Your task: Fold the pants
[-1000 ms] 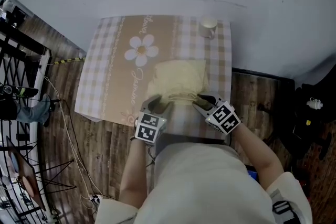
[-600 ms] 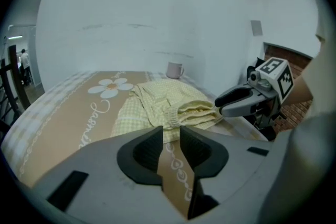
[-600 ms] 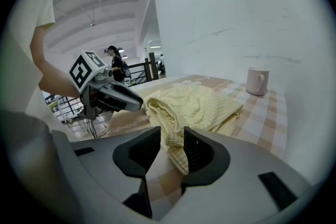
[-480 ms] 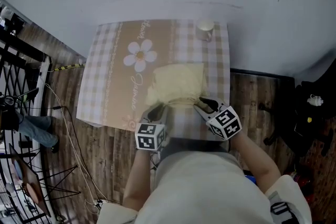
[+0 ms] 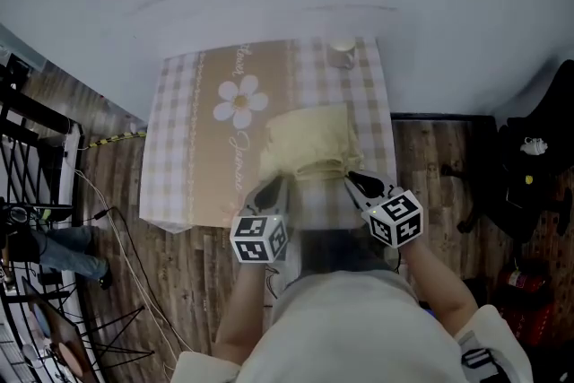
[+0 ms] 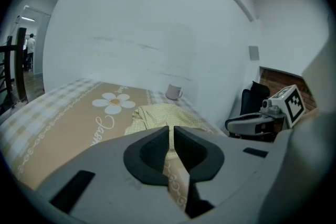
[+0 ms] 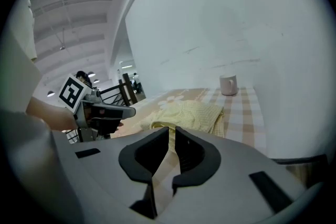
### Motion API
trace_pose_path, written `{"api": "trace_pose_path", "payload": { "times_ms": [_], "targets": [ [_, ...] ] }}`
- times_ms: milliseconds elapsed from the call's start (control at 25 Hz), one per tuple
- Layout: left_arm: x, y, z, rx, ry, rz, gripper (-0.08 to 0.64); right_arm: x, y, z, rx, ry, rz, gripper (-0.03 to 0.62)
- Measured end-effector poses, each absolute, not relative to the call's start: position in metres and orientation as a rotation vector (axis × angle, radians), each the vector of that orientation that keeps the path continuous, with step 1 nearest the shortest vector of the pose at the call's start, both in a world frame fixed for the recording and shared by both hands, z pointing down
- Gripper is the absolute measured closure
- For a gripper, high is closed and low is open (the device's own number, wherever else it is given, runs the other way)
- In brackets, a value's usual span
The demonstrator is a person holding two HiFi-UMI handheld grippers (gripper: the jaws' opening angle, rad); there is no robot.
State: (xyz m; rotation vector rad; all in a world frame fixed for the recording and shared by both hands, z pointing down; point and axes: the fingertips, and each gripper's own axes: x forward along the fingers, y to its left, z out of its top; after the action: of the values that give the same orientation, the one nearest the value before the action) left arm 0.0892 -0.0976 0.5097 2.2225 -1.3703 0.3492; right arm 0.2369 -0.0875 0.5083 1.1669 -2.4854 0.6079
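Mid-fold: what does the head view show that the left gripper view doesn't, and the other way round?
Head view only: cables on the wooden floor, the whole outline of the tablecloth, the marker cube of the left gripper. Left gripper view only: its jaws close up, closing, with the near edge of the pants in the slit; a grey wall plate. Both: pants, mug, daisy print, and the right gripper, jaws also closing on that edge.

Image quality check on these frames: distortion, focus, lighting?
Head view: flat, even light, no glare; pants and mug read clearly. Left gripper view: heavy fisheye, black corners, table bowed. Right gripper view: same fisheye and dark rim; bright white wall, no hard shadows.
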Motion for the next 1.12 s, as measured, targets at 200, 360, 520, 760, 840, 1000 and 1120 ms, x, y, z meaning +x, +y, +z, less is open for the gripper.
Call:
{"api": "trace_pose_path", "payload": {
  "times_ms": [200,360,520,760,840,1000,1120],
  "targets": [
    [0.065,-0.063,0.502,2.255,-1.355,0.373,0.535,0.22,-0.051,0.493,1.272,-2.494,0.636,0.571],
    [0.041,-0.03,0.501,2.261,-1.352,0.373,0.537,0.205,-0.018,0.484,1.357,-2.489,0.628,0.574],
    [0.02,0.006,0.499,2.261,-1.356,0.397,0.538,0.186,0.019,0.48,1.388,-2.481,0.613,0.575],
    [-0.002,0.057,0.491,2.286,-1.362,0.396,0.538,0.158,0.072,0.469,1.411,-2.5,0.578,0.577],
    [-0.01,0.074,0.487,2.285,-1.369,0.378,0.538,0.149,0.089,0.462,1.414,-2.508,0.546,0.577],
    [-0.022,0.108,0.476,2.287,-1.384,0.354,0.54,0.133,0.122,0.451,1.423,-2.516,0.492,0.578],
    [-0.028,0.132,0.47,2.293,-1.384,0.33,0.54,0.121,0.144,0.445,1.422,-2.531,0.477,0.578]
  ]
}}
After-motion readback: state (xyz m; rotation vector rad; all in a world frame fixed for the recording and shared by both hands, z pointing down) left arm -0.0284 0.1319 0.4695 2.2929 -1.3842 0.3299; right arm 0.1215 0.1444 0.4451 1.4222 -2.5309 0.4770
